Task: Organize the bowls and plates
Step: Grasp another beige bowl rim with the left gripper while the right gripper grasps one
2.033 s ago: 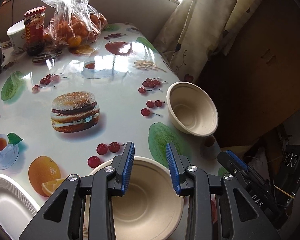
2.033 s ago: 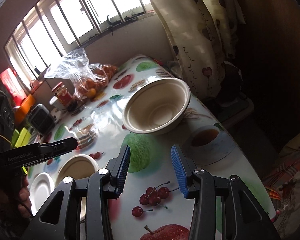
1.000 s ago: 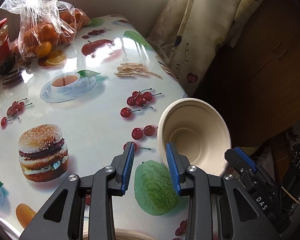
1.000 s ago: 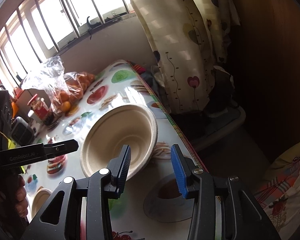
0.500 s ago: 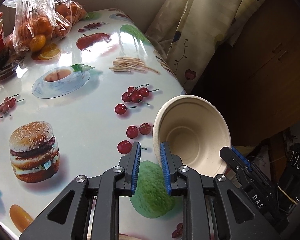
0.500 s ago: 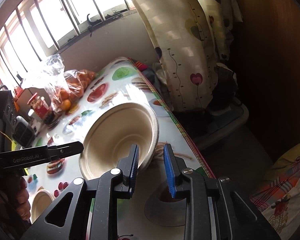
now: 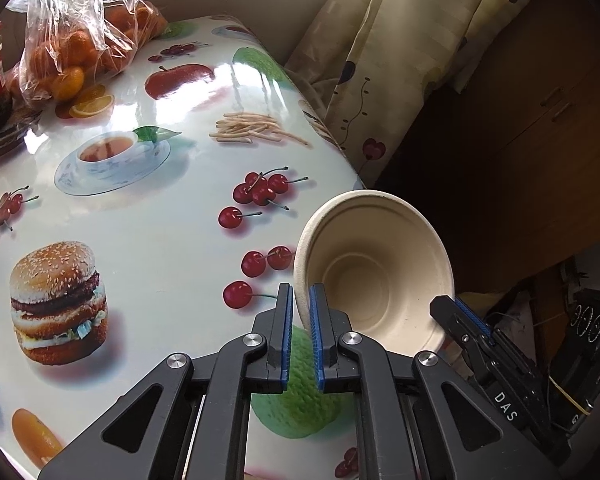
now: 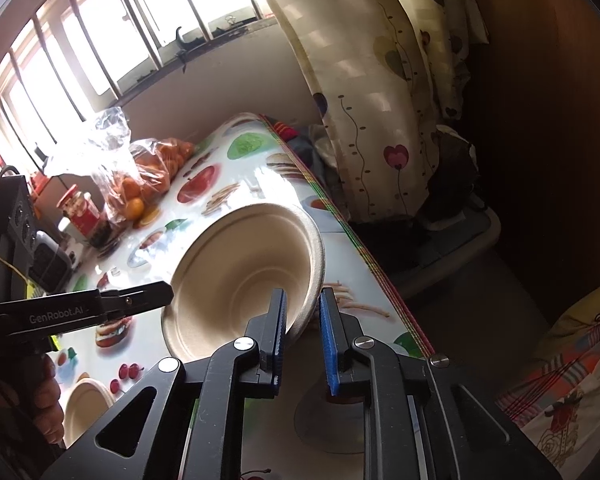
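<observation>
Round, matte, ridged pulp bowl (image 7: 374, 268)

Your left gripper (image 7: 301, 312) and right gripper (image 8: 302, 314): black plastic linkage arms, silver screws, ribbed blue pads (image 7: 286, 332); white markings "GenRobot.AI" and "DAS"; yellow band round housing

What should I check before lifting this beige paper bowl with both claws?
1. Left claw clamped on the beige pulp-paper bowl rim: ok, pads pinch the near-left rim.
2. Right claw clamped on the opposite rim: ok, rim sits between its pads.
3. Bowl empty: ok, nothing inside.
4. Bowl level: not ok, it is tilted, near the edge of the glossy fruit-print table.
5. Second beige bowl free to receive it: ok, it looks empty.
6. Bowl base touching the table: cannot tell.
</observation>
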Action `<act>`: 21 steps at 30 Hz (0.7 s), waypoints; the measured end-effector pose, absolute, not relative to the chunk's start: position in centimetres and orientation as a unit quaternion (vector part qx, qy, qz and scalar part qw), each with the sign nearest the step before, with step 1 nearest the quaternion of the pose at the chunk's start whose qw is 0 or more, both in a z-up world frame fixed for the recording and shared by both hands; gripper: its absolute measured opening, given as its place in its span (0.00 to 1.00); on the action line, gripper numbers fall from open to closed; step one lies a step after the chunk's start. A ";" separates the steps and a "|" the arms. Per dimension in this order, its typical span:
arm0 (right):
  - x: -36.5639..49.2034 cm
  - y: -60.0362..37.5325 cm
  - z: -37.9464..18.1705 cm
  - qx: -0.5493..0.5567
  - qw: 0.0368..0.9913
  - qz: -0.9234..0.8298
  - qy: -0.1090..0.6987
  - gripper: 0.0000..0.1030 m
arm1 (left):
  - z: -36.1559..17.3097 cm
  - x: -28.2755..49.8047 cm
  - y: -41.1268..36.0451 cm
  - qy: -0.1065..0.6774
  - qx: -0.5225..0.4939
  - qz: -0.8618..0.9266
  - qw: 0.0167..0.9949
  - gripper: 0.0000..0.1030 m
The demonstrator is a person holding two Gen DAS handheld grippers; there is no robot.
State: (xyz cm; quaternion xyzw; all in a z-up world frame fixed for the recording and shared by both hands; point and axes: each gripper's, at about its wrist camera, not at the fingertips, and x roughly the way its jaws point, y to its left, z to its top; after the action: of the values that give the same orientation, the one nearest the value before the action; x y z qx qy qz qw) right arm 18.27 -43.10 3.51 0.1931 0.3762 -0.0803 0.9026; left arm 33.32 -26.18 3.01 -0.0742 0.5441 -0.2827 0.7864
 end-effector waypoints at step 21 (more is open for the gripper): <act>17.4 -42.5 4.3 0.194 0.907 -0.074 0.367 0.15 | 4.2 32.2 -25.1 0.536 -0.083 -0.284 0.791 0.08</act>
State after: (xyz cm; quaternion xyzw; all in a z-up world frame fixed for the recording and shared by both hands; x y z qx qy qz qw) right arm 17.39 -42.52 4.30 0.1941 0.3667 -0.0743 0.9068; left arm 32.20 -25.08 4.22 -0.0835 0.5359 -0.2841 0.7906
